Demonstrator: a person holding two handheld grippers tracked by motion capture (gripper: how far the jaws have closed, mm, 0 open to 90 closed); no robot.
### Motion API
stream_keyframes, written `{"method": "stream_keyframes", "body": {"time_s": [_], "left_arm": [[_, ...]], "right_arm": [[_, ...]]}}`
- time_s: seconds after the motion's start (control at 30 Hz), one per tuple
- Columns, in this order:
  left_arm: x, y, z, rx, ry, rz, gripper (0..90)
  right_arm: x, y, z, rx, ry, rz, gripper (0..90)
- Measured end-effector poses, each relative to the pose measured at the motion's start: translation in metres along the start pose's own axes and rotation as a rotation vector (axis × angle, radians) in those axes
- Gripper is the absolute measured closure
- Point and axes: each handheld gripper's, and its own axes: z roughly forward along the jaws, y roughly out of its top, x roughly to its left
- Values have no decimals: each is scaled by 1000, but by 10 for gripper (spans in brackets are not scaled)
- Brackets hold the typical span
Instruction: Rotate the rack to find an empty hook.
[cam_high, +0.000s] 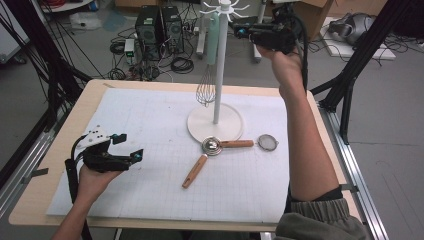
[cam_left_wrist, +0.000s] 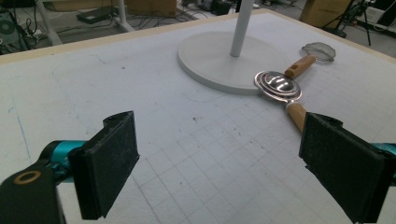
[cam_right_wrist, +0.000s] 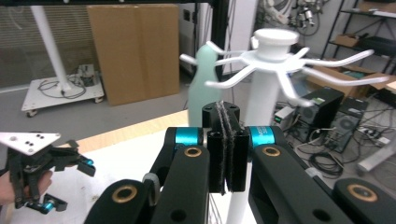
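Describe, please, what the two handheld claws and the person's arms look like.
Both are black two-jaw tools with turquoise collars and brass-ringed pivots. The left claw carries a grey three-cornered plate and wide, rough black pads; a black cable trails along the forearm. The right claw has the same black pads and a black cable. The right arm wears an olive sleeve pushed up.

Mint-handled whisk (cam_high: 207, 75) hanging from rack (cam_high: 223, 9)

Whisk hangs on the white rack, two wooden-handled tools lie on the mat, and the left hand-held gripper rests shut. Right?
Not quite: the left hand-held gripper is open, its pads wide apart over the mat, as the left gripper view shows. The rest holds.
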Motion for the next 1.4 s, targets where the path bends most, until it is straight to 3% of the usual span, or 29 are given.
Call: {"method": "stream_keyframes", "body": {"time_s": [0.13, 0.5, 1.07, 1.4], "left_arm": [[0, 1, -1, -2, 1, 1, 120], [-2, 1, -1, -4, -4, 1, 120], [-3, 3, -2, -9, -7, 4, 120], [-2, 3, -3, -14, -8, 0, 120]], "right_arm": [[-1, 4, -4, -18, -14, 0, 898], [7, 18, 4, -2, -36, -16, 898], [22, 24, 17, 18, -50, -43, 898], [25, 22, 21, 26, -47, -44, 898]]}}
